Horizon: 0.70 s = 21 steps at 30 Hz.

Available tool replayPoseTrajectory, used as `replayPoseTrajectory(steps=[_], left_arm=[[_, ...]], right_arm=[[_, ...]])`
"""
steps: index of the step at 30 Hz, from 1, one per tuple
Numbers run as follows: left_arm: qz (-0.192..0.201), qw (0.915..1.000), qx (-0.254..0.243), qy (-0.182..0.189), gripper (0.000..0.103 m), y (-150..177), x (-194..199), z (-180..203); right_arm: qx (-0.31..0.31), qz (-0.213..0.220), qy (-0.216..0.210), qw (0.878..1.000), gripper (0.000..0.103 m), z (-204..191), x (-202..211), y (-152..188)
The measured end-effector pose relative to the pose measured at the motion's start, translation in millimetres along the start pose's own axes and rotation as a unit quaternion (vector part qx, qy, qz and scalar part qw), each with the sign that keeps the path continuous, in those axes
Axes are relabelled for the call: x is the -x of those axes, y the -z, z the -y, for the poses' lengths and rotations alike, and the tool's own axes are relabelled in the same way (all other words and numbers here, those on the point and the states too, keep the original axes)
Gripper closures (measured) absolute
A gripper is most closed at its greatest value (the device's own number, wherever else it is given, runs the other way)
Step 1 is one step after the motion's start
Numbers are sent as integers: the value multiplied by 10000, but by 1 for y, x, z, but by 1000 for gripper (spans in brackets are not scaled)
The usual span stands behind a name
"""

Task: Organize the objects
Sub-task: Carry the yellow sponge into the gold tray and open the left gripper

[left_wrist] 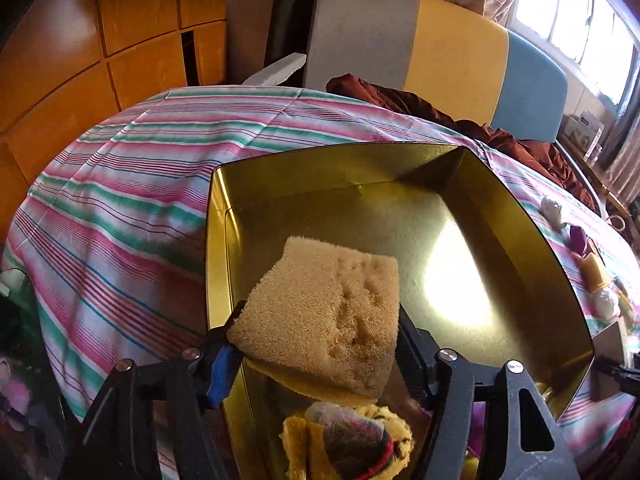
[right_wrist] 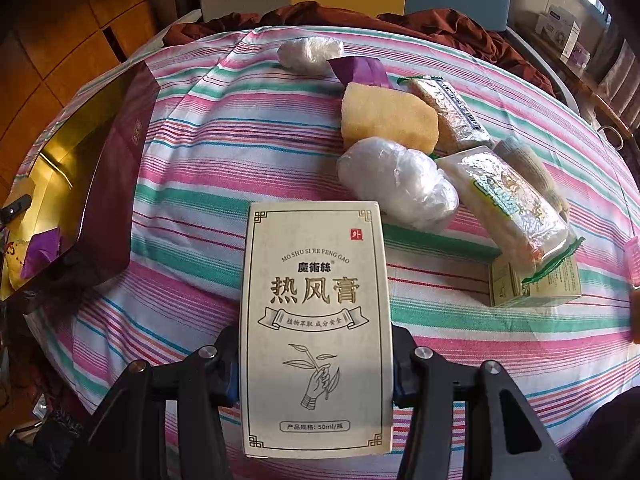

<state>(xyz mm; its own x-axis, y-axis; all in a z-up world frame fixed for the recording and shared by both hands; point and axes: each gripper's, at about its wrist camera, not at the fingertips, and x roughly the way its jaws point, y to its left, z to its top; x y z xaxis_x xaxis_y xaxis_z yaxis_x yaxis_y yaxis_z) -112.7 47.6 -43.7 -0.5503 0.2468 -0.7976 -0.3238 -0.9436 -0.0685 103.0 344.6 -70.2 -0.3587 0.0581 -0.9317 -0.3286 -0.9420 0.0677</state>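
My left gripper (left_wrist: 320, 316) hovers over an open gold tin (left_wrist: 520, 208) on the striped bed. A tan sponge (left_wrist: 320, 300) fills the gap between its fingers, and both pads touch its sides. The sponge is tilted, with its near lower corner just above a yellow tiger-striped plush toy (left_wrist: 360, 448) and a small bag in the tin. My right gripper (right_wrist: 316, 336) is shut on a cream carton with Chinese print (right_wrist: 312, 264) and holds it above the bedspread. In the right wrist view the tin (right_wrist: 60, 152) lies far left, with its maroon wall (right_wrist: 116, 184) facing me.
On the bedspread beyond the carton lie a yellow sponge (right_wrist: 384, 116), two white wrapped bundles (right_wrist: 396, 184), several clear food packets (right_wrist: 516, 208), a small box (right_wrist: 536, 284) and a purple strip (right_wrist: 360, 70). Brown cloth (right_wrist: 460, 28) is heaped by the headboard. A wooden wardrobe (left_wrist: 120, 40) stands left.
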Motion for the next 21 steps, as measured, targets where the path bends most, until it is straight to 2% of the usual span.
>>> replayPoseTrajectory(steps=[6, 13, 17, 21], left_arm=[[92, 9998, -5, -161, 27, 13, 14, 0], [518, 9986, -48, -114, 26, 19, 44, 1], [768, 9970, 109, -76, 22, 17, 62, -7], [905, 9955, 271, -107, 20, 19, 74, -20]], right_arm=[[-15, 87, -51, 9999, 51, 2, 4, -1], [-251, 390, -233, 9987, 51, 1, 25, -1], [-112, 763, -378, 9963, 51, -25, 50, -16], [366, 1069, -722, 9910, 51, -78, 72, -41]])
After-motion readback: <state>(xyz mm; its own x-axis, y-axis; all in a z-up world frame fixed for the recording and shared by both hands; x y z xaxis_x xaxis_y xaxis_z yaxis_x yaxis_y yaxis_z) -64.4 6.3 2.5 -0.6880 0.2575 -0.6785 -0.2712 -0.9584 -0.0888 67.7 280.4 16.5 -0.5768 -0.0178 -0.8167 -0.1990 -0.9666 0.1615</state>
